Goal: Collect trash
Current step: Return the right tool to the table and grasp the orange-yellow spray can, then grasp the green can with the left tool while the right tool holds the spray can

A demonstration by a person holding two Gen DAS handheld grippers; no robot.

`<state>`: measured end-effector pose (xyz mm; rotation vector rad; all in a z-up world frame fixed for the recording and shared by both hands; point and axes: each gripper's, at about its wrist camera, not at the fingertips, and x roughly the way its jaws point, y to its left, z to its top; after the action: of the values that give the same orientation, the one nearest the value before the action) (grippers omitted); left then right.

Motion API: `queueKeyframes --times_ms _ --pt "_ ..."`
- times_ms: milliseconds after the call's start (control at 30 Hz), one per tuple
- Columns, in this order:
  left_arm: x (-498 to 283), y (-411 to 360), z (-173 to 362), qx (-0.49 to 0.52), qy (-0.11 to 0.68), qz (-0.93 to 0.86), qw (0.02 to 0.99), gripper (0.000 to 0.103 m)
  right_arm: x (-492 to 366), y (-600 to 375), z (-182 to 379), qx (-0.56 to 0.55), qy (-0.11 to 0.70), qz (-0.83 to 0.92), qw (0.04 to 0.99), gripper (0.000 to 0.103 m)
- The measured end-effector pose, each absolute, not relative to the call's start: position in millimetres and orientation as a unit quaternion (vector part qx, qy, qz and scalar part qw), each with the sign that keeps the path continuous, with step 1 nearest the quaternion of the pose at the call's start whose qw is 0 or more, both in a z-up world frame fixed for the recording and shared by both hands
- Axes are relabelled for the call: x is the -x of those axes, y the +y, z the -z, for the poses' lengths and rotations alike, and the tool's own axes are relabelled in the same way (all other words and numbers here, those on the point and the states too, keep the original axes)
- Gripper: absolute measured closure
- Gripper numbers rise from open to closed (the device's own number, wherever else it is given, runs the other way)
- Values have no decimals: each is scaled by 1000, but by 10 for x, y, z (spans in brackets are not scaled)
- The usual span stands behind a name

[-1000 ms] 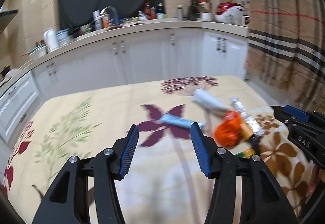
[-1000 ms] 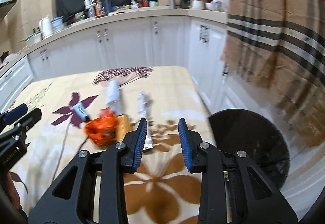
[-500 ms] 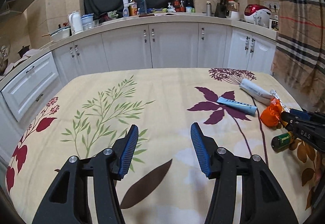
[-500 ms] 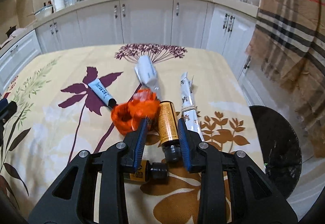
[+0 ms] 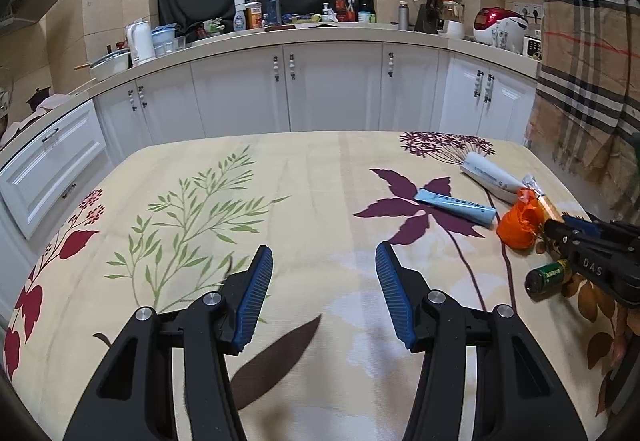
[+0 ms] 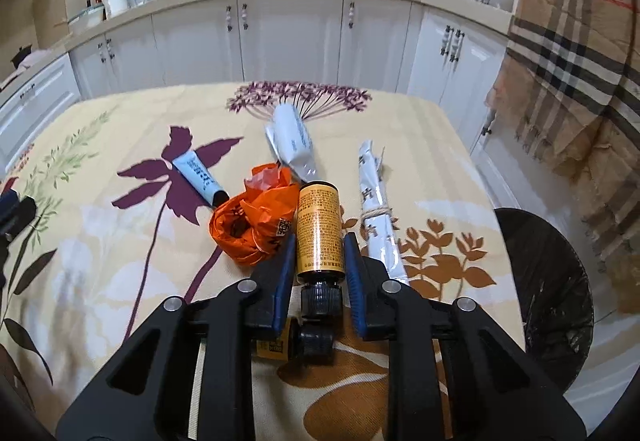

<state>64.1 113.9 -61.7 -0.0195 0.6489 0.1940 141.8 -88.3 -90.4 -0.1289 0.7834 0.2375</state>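
Now the right tongs (image 6: 319, 255) are closing on one yellow-labelled brown bottle with a black cap (image 6: 319, 233).
It lies on the floral-clothed bench (image 6: 120, 273) among two tubes, one orange bag, one wrapper and a second bottle; left tongs (image 5: 324, 291) gape half open, empty.

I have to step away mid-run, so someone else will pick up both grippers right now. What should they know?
Right gripper: jaws closing around the orange-labelled bottle, which lies on the tablecloth, cap toward the gripper; not lifted.
Left gripper: open, empty, over bare cloth.
Still on the table: orange plastic bag, blue tube, white pouch, tied wrapper, and a second small bottle under the right gripper.
Black bin stands on the floor past the table's right edge.
Done: nothing visibly binned.
Left: finish the grip, drop the bottle in the bin, then the rest.
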Motion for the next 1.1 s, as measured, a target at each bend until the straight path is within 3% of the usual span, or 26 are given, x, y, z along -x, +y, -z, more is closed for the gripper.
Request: queueKeyframes --times_ms 867,1100 --pt "-887 -106 649 -67 323 42 943 50 -1114 -1927 728 5 344 -43 938 80" --pt "-927 -320 730 -84 339 71 934 44 -1088 -2151 757 -14 342 -35 939 80"
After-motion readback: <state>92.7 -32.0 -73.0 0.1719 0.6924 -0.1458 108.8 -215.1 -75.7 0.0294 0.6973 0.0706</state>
